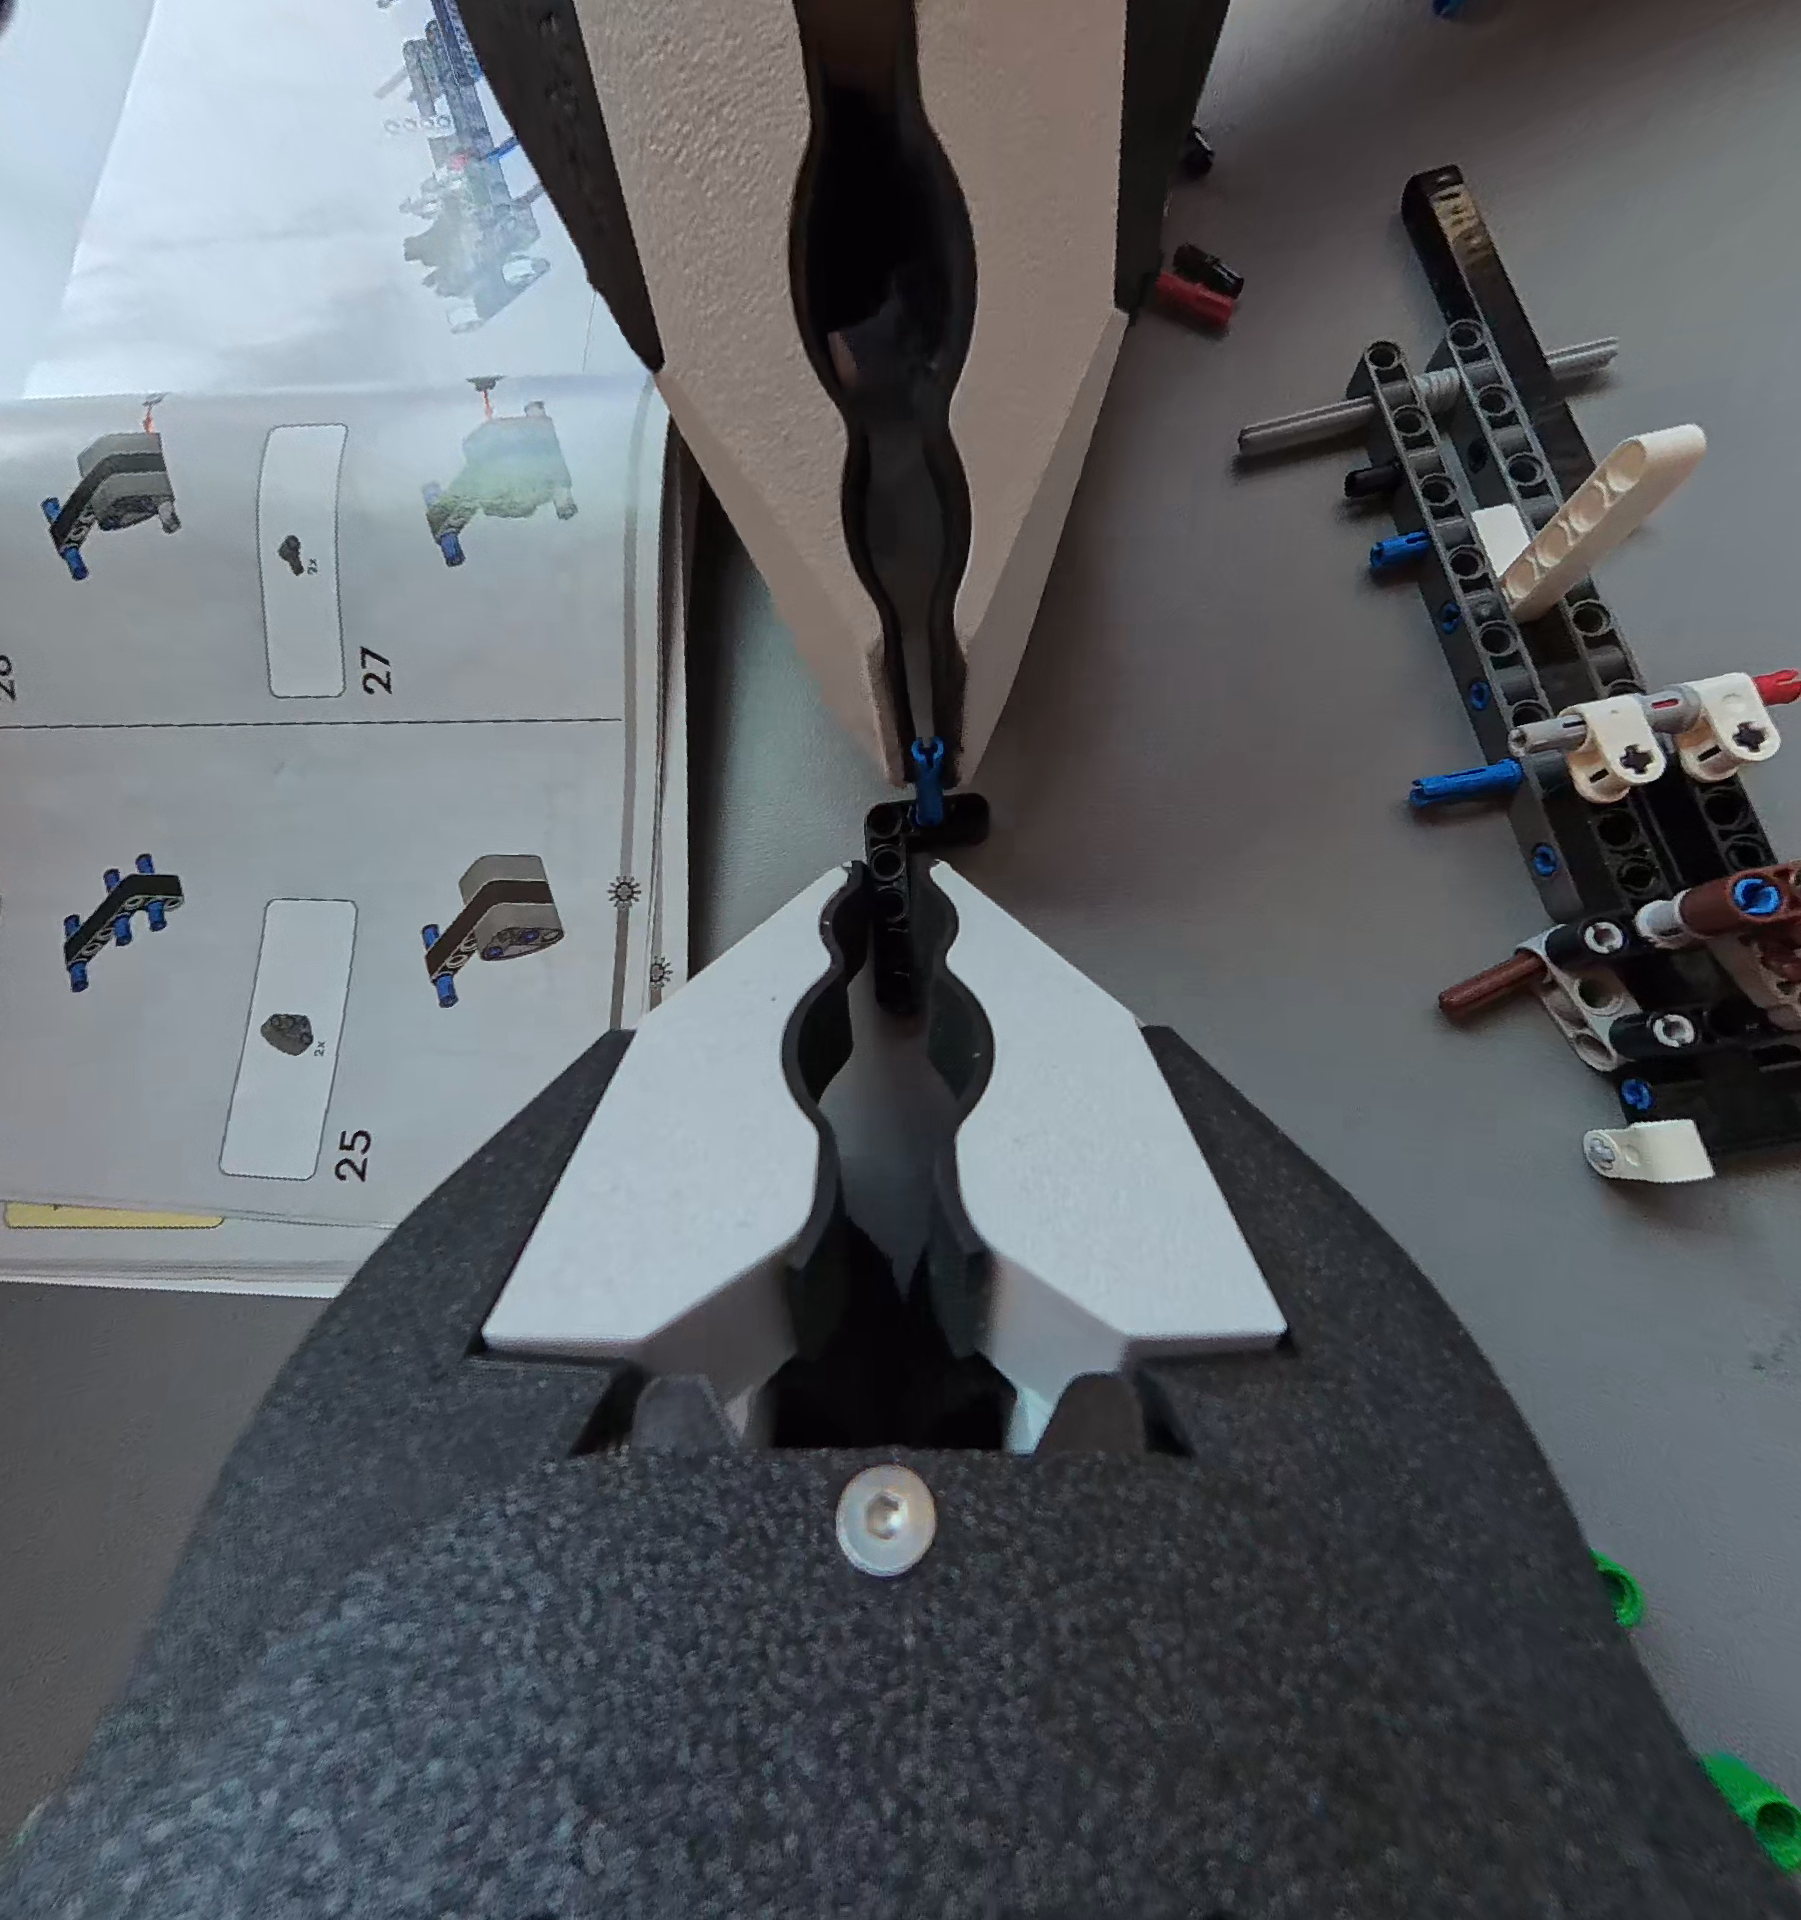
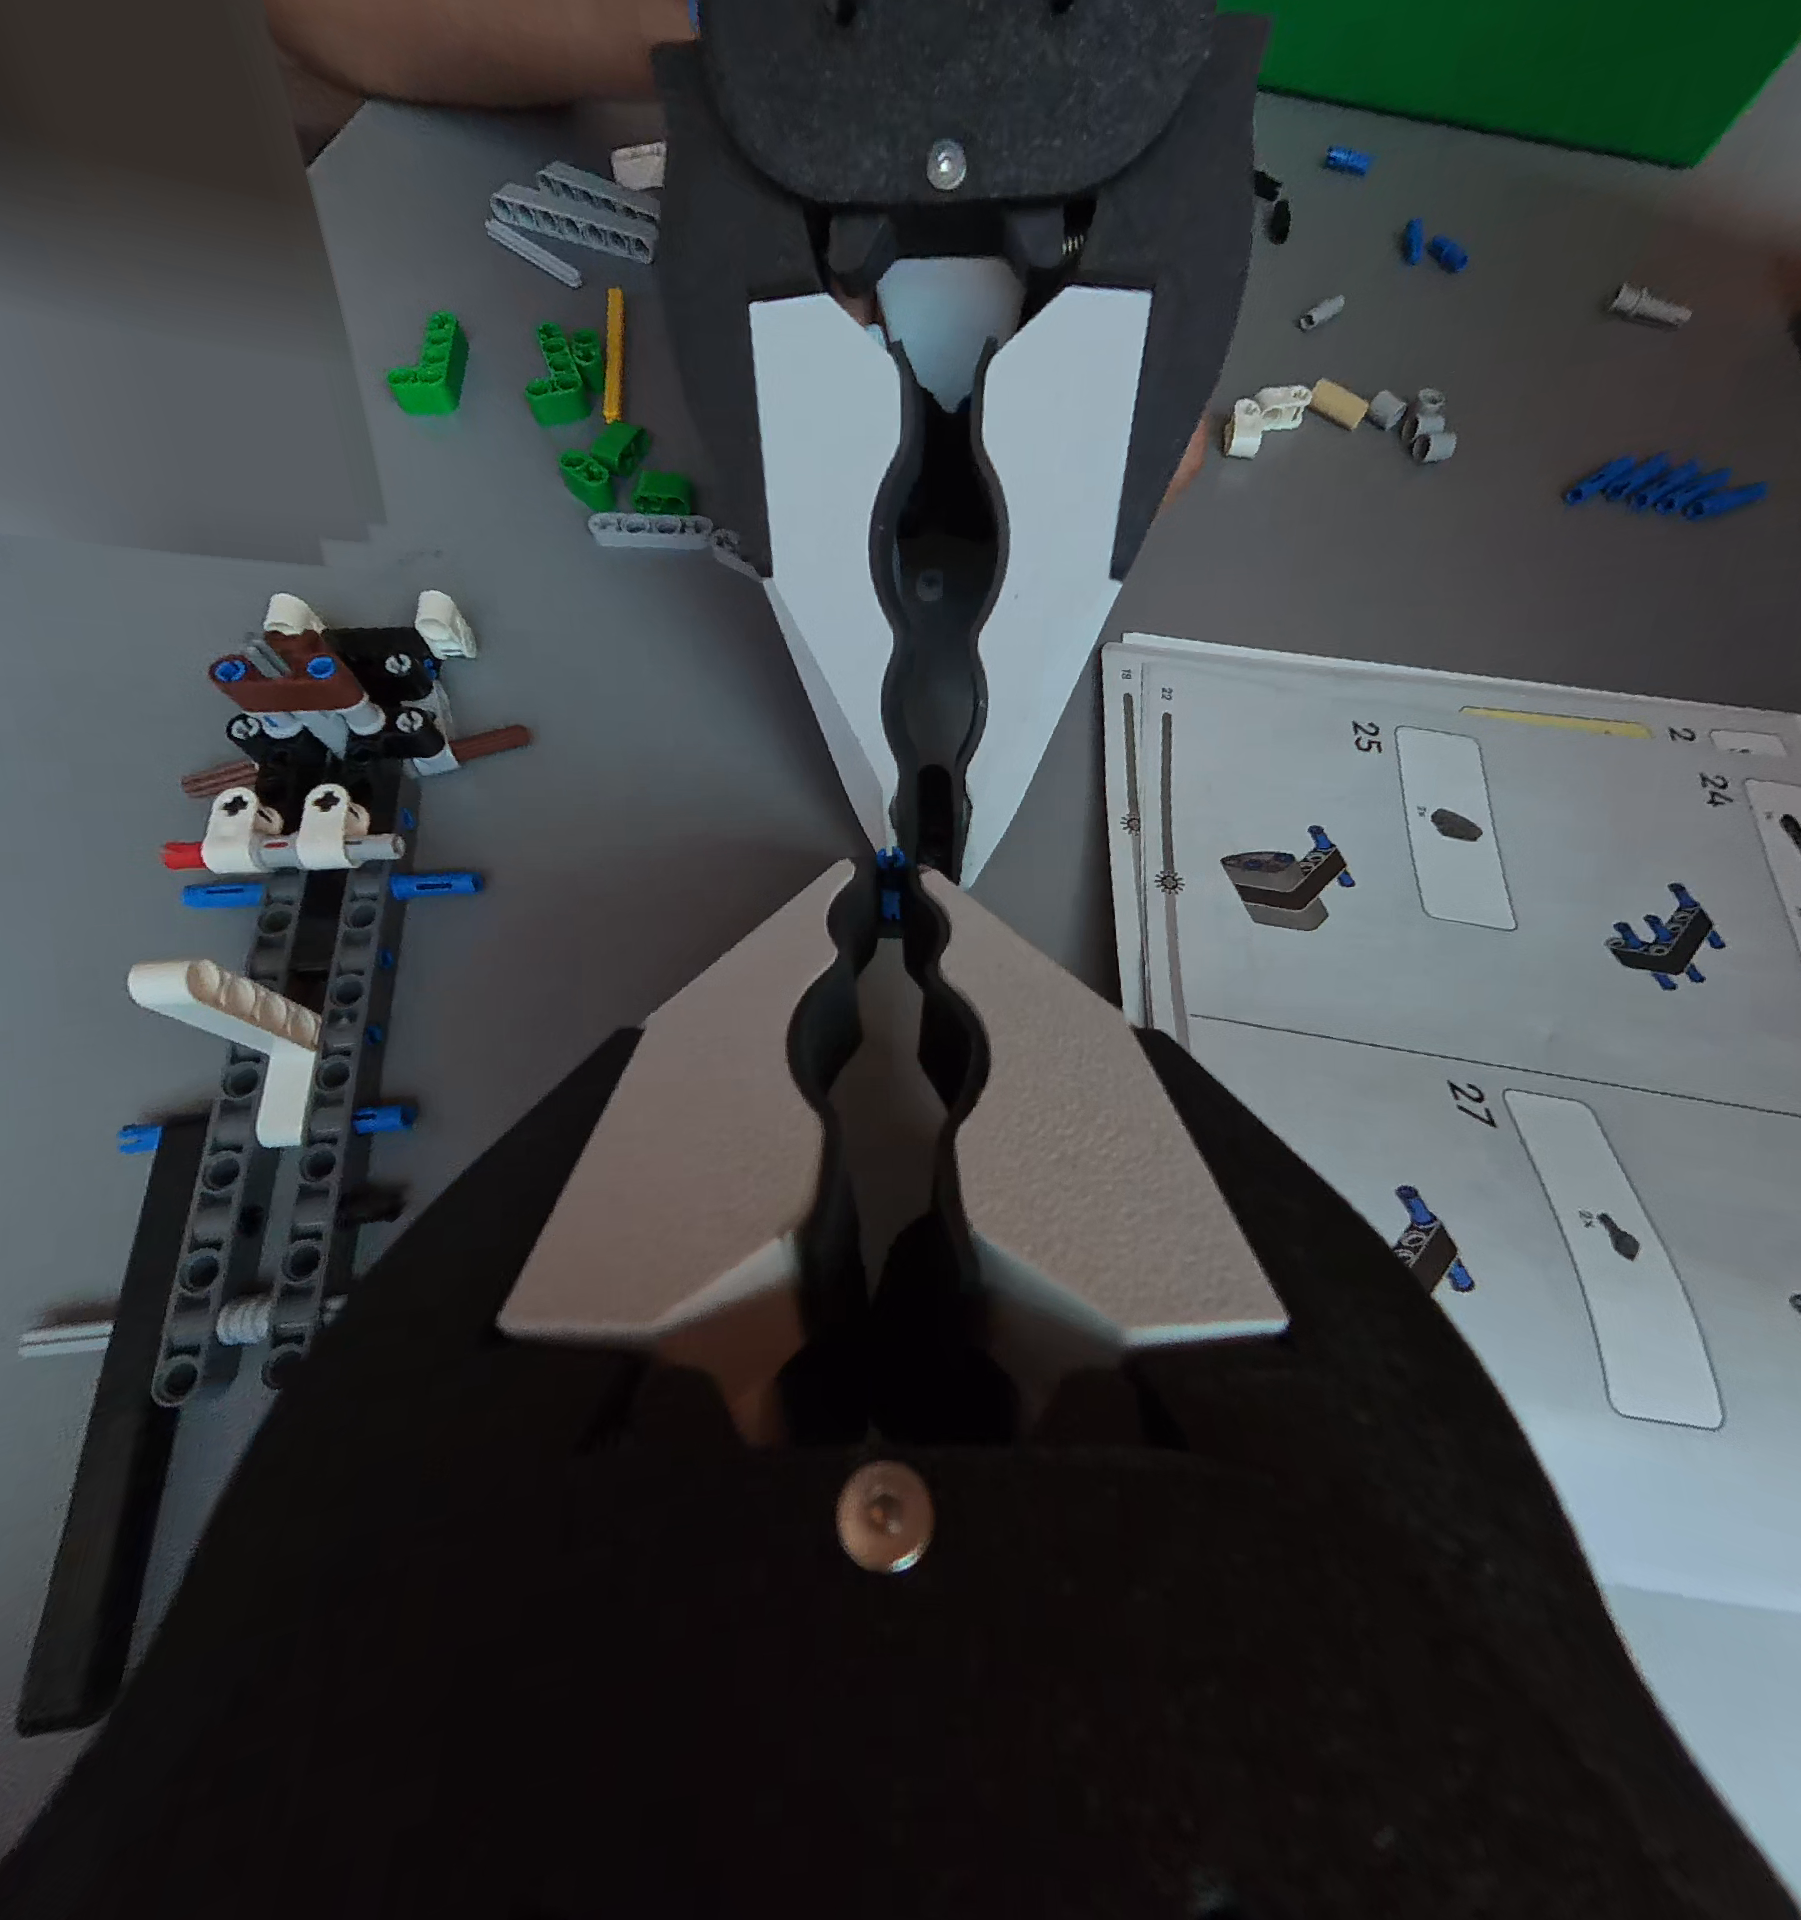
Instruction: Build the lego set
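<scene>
My left gripper [image 1: 894, 883] is shut on a black L-shaped beam [image 1: 894, 873] with round holes, held above the grey table [image 1: 1187, 935]. Its short arm points right past the fingertips. My right gripper [image 2: 888, 883] is shut on a small blue pin [image 2: 888, 891]. The two grippers face each other tip to tip. In the left wrist view the right gripper [image 1: 932, 764] comes in from the top, and its blue pin [image 1: 929, 781] stands at a hole in the beam's short arm. In the right wrist view the left gripper [image 2: 927, 831] comes in from the top with the black beam [image 2: 934, 805] between its pads.
An open instruction booklet [image 1: 304, 779] lies on the table beside the grippers and also shows in the right wrist view [image 2: 1498, 987]. A partly built model of dark beams, white, brown and blue parts [image 1: 1561, 665] lies on the other side. Loose green, grey and blue pieces [image 2: 563, 384] lie farther off. Only a small space, under 4 cm, lies between the two pairs of fingers.
</scene>
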A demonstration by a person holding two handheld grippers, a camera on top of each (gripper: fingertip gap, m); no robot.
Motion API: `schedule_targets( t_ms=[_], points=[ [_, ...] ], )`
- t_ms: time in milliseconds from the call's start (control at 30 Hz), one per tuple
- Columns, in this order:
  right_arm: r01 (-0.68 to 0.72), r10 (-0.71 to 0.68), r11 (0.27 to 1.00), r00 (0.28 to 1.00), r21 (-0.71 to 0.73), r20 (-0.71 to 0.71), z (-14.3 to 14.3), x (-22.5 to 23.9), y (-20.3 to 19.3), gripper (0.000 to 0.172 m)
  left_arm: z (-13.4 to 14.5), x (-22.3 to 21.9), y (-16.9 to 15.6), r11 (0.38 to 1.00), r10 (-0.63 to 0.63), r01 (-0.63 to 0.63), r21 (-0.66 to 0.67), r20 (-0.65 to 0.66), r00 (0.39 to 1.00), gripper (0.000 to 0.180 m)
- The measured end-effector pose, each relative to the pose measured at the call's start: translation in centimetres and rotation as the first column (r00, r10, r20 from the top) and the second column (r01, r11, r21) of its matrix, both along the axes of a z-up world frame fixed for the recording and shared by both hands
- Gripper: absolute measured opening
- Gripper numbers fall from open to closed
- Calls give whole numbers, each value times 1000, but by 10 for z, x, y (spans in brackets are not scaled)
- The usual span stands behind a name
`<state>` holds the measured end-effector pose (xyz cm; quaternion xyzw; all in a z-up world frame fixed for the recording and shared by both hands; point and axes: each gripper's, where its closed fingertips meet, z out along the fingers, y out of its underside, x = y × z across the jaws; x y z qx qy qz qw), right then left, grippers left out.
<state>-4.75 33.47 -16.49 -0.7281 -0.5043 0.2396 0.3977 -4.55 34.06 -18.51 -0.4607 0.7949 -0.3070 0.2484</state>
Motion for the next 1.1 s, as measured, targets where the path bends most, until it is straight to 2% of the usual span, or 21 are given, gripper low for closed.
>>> schedule_targets(
  t_ms=[133,333,1100],
  points=[
    [-4,4,1000,1000,1,1,0,-1,1,3,0,0,0,1000,-12,12,4,2,1000,6],
    [61,-68,987,997,-150,-41,-1,1,1,3,0,0,0,1000,-18,18,5,3,1000,6],
    [61,-63,992,998,-115,-15,-2,2,-1,3,0,0,-1,1000,-10,10,-19,-10,1000,6]
  ],
)
